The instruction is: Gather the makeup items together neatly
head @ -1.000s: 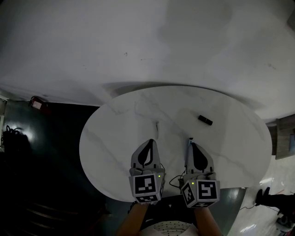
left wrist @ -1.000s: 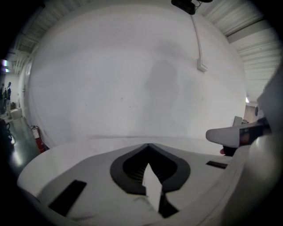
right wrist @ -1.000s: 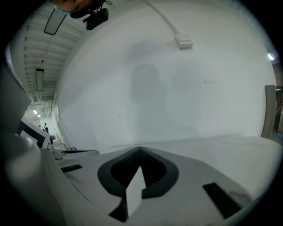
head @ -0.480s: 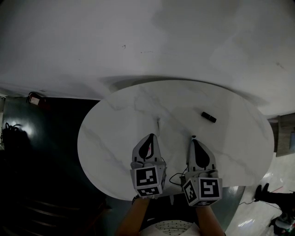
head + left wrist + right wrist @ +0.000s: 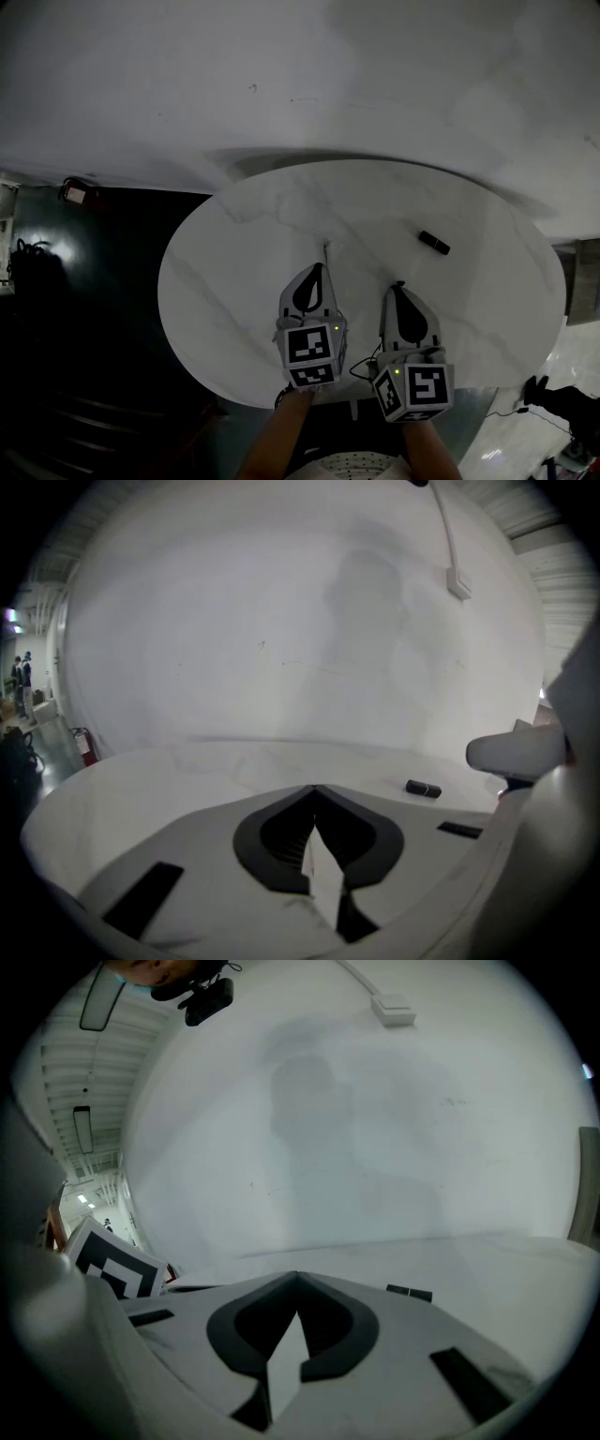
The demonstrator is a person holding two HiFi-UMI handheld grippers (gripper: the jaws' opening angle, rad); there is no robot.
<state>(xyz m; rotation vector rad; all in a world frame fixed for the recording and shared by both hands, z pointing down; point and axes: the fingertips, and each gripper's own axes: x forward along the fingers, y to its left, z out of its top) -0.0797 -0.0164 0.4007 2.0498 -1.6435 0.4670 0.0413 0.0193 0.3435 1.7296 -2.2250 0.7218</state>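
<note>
At the far left, a red fire extinguisher (image 5: 75, 192) stood on the dark floor (image 5: 84, 356) beside the round white marble tabletop (image 5: 234, 272). The left claw (image 5: 322, 261) hovered over the near middle of the tabletop with its jaws clenched on nothing. Its marker cube (image 5: 309, 349) showed black-and-white square patterns and no words. Just to its right, the right claw (image 5: 397, 284) was also clenched and empty, and its marker cube (image 5: 419, 389) bore similar patterns. Further right and beyond both claws, well apart from them, a small dark makeup tube (image 5: 433, 243) lay flat on the tabletop. Any print on it was too small to read.
</note>
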